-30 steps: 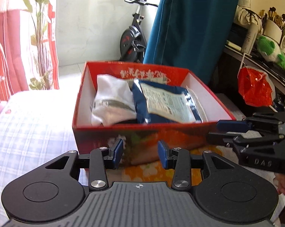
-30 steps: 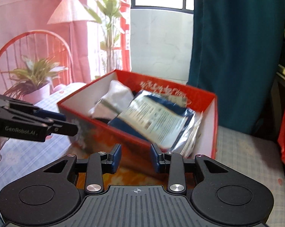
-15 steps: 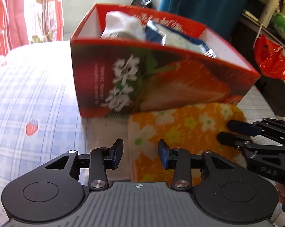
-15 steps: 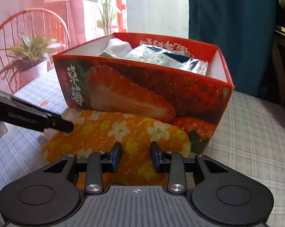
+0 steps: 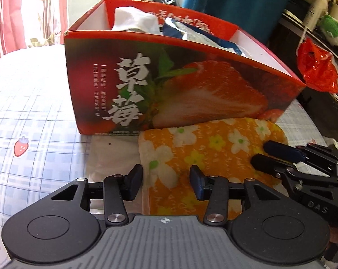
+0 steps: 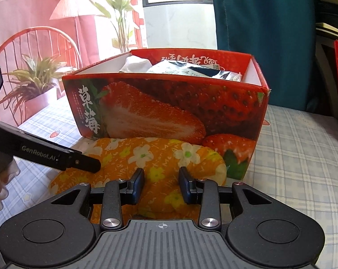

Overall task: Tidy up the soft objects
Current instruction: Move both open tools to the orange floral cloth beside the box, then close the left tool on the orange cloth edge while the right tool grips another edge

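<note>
An orange floral cloth [image 5: 216, 148] [image 6: 160, 154], packed in clear plastic, lies on the checked sheet against the front of a red strawberry-print box [image 5: 191, 89] [image 6: 169, 112]. Inside the box sit a white fabric bundle [image 5: 135, 22] and a blue-and-white packet [image 5: 200, 35]. My left gripper [image 5: 166, 183] is open, low over the cloth's left edge, its jaws astride that edge without pressing. My right gripper [image 6: 162, 186] is open just above the cloth's right half. Each gripper shows in the other's view: the right gripper [image 5: 269, 154] over the cloth's right end, the left gripper [image 6: 88, 163] over its left end.
The checked sheet [image 5: 34, 116] with strawberry prints runs left and right of the box. A red plastic bag [image 5: 317, 67] hangs at the right below a cluttered shelf with a green plush [image 5: 332, 27]. A teal curtain [image 6: 263, 22] hangs behind, a potted plant [image 6: 34, 85] stands at the left.
Both grippers have come down from above the box's rim to just over the orange cloth in front of it. The gaps between their jaws look unchanged.
</note>
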Demonstrator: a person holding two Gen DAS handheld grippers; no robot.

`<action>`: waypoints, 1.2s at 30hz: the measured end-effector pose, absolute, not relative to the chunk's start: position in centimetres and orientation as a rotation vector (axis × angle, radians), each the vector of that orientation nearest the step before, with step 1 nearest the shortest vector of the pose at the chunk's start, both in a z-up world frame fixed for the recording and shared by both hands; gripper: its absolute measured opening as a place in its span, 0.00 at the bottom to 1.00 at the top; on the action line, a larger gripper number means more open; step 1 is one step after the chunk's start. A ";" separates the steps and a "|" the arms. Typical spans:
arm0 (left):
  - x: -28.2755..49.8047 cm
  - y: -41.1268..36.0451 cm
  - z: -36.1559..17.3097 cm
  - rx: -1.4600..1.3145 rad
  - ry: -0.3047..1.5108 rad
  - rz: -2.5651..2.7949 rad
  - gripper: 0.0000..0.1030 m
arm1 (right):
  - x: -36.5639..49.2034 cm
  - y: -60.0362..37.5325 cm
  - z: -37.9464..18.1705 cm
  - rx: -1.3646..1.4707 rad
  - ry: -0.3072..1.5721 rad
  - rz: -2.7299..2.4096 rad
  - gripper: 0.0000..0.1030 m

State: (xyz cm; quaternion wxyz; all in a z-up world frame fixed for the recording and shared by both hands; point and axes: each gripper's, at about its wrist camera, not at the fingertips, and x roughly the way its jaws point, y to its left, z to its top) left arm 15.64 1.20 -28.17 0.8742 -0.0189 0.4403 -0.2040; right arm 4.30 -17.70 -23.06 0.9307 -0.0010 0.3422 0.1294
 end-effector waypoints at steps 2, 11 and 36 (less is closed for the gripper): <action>15.0 1.2 -28.1 -0.039 0.906 -0.433 0.29 | 4.1 -17.7 -23.1 0.004 0.698 0.259 0.32; 11.1 2.2 -27.6 -0.081 0.820 -0.426 0.11 | 3.1 -17.5 -22.8 0.057 0.714 0.233 0.32; 7.8 4.7 -30.2 -0.192 0.878 -0.341 0.15 | -1.5 -18.0 -23.5 0.110 0.673 0.114 0.39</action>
